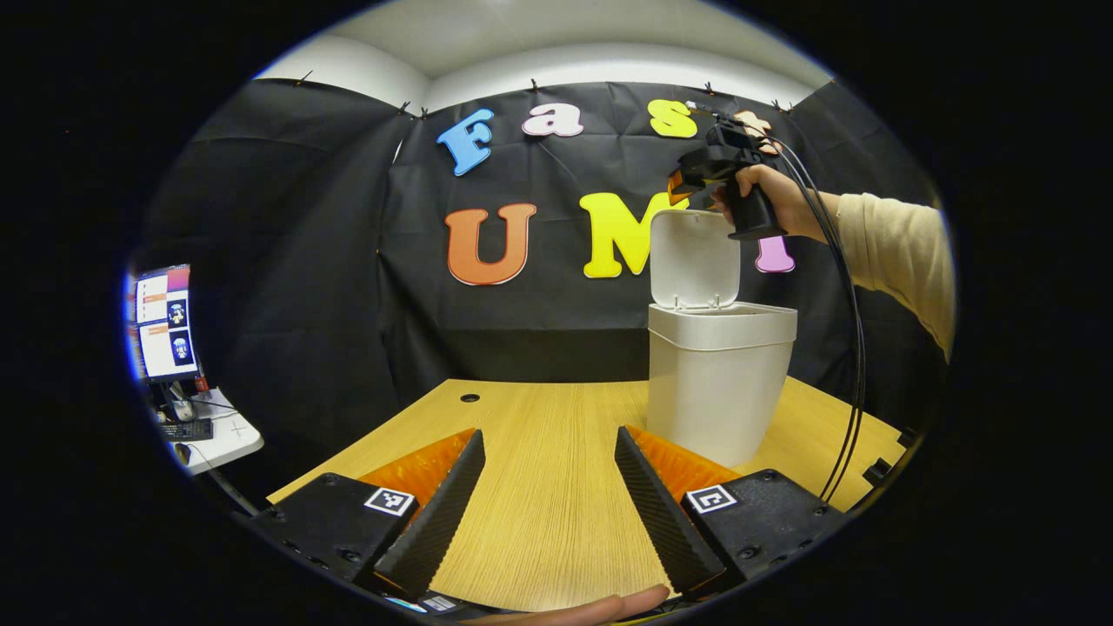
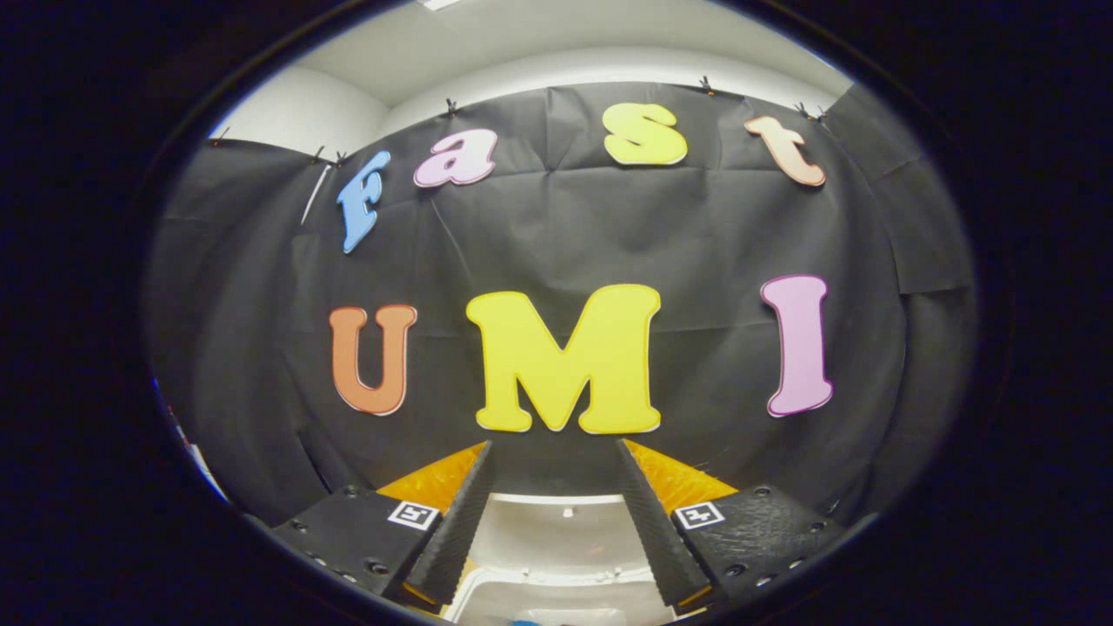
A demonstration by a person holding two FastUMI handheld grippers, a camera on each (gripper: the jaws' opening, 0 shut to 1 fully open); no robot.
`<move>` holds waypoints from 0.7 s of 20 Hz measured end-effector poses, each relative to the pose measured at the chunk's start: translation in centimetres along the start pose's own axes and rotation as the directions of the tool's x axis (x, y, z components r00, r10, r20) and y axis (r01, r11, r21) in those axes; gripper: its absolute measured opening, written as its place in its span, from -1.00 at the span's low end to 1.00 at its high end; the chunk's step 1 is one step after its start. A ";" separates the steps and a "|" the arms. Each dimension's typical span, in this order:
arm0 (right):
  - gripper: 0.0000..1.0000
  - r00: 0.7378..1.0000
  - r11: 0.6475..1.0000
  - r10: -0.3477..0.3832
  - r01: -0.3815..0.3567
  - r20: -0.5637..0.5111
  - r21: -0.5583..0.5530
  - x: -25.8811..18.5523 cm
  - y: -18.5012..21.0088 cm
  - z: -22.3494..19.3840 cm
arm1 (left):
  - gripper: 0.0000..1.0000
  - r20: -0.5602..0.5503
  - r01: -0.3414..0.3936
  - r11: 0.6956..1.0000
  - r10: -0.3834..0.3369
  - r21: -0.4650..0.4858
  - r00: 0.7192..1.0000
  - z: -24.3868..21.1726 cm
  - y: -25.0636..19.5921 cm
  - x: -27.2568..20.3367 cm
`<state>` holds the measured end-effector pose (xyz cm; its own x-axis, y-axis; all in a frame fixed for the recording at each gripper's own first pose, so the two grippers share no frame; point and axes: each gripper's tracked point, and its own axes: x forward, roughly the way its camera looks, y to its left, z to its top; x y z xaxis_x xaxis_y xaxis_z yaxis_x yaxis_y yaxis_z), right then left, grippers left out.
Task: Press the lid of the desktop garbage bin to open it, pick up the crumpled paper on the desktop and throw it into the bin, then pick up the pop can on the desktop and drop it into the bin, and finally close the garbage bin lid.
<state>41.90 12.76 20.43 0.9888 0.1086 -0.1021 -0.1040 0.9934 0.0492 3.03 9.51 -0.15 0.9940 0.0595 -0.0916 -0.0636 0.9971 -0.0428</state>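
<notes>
Black cloth walls the booth behind a pale wooden counter (image 1: pixel 539 487) in the left gripper view. On the right half of the frame stands the white plastic desktop garbage bin (image 1: pixel 717 382), its hinged white lid (image 1: pixel 694 259) raised upright at the back of the rim. The left claw (image 1: pixel 546 496) sits at the bottom centre, its fingers wide apart with bare wood between them; the bin stands ahead and to the right of it, just beyond the right finger. Above the raised lid, upper right of the frame, a hand (image 1: pixel 778 198) in a cream sleeve (image 1: pixel 904 252) holds the right claw (image 1: pixel 683 184) near the lid's top edge; whether that claw is apart cannot be told from here. A lit monitor (image 1: pixel 163 322) stands on a small white table (image 1: pixel 222 435) at the far left.

In the right gripper view, the right claw (image 2: pixel 549 513) at the bottom centre has its fingers spread apart, gripping nothing. Between and below them lies the bin's open mouth (image 2: pixel 556 600), with the lid's inner face (image 2: pixel 552 535) rising behind it.
</notes>
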 end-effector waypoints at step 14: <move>0.73 0.995 1.000 0.029 -0.028 -0.093 0.014 -3.8 -0.5 -2.6 | 0.94 0.028 -0.011 1.000 0.011 0.027 1.000 0.9 -0.1 -0.8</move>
<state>37.88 11.95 18.22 0.9712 0.1403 -0.1923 -0.1298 0.9893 0.0662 2.35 9.36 0.80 0.9954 0.0713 -0.0642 -0.0724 0.9973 -0.0145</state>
